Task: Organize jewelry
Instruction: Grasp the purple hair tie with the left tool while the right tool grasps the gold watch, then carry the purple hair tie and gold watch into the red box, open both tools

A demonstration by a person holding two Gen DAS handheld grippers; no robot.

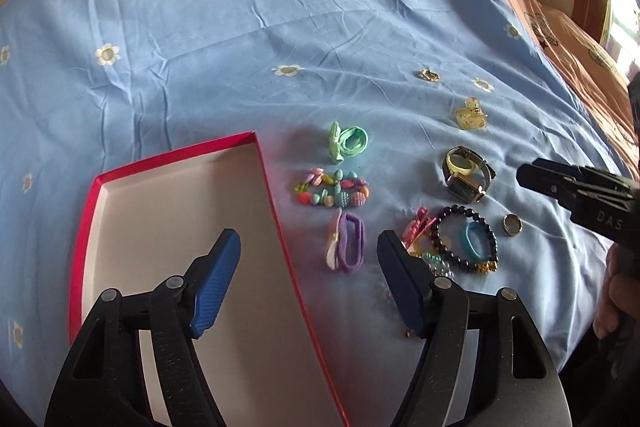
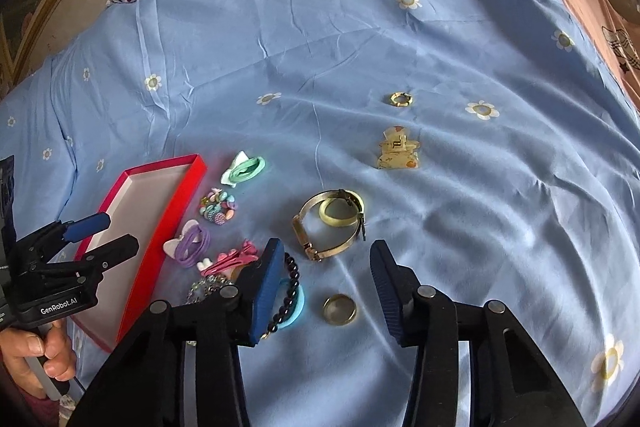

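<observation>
Left gripper (image 1: 310, 253) jaws apart, empty; right gripper (image 2: 328, 259) jaws apart, empty

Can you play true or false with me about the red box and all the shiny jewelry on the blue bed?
1. The red box is empty. True.
2. The watch is already inside the box. False: it lies on the bedsheet.
3. The left gripper is holding the purple hair tie. False: its jaws are open, with nothing gripped.
4. A round gold ring lies on the sheet between the right gripper's fingers. True.
5. A yellow bangle lies inside the watch's strap. True.
</observation>
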